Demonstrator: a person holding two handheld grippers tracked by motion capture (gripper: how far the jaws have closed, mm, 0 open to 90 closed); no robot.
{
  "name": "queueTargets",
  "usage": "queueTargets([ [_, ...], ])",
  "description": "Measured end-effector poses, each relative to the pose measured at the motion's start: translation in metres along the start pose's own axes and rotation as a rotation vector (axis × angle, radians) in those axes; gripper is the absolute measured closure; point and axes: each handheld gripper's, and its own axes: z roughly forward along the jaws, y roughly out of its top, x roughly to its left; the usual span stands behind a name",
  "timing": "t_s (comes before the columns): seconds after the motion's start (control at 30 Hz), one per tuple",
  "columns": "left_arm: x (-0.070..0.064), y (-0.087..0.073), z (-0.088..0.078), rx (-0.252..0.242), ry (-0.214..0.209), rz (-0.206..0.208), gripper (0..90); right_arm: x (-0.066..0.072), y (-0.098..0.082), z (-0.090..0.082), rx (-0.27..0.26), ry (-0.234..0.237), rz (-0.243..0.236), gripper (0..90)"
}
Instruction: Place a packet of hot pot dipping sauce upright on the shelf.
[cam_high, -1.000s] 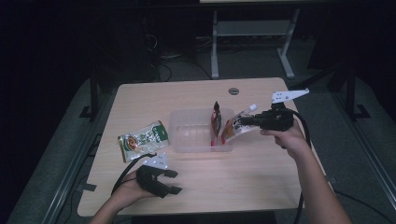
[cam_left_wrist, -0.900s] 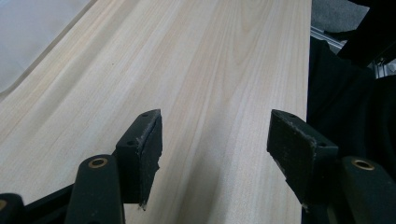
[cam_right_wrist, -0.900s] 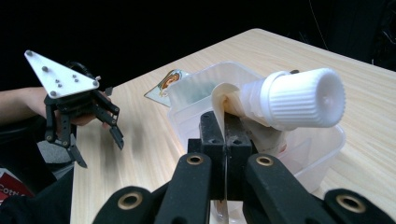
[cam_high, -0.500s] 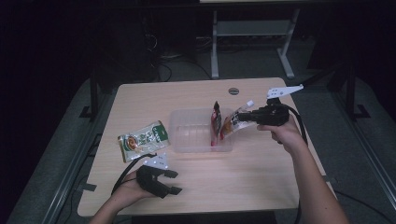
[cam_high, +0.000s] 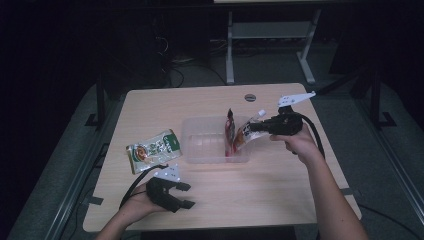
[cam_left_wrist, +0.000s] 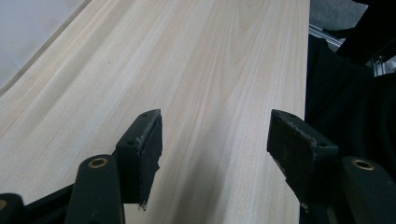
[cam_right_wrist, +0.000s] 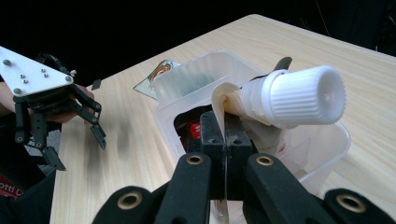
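The right claw (cam_high: 254, 127), clamped on the spouted pouch (cam_high: 244, 135), is easing lower into the clear tub (cam_high: 200, 150) mid-table, while the left claw (cam_high: 186, 195) is idling apart at the near edge

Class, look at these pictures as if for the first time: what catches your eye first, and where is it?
First, the spouted pouch with its white screw cap, pinched in the shut right gripper over the right end of the clear plastic bin at mid-table. Next, the green snack packet lying flat left of the bin. Last, the left gripper, jaws apart and holding nothing, near the table's front edge.
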Motion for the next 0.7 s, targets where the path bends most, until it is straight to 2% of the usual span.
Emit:
queueTargets([
  [0.53, -0.001, 0.0, 0.002, 0.011, -0.005, -0.002, 35.4, -0.007, -0.002, 0.017, 0.012, -0.003, 0.025, 88.9],
  [0.7, -0.001, 0.0, 0.002, 0.01, -0.007, -0.003, 35.5, -0.009, -0.002, 0.023, 0.015, -0.017, 0.033, 88.6],
])
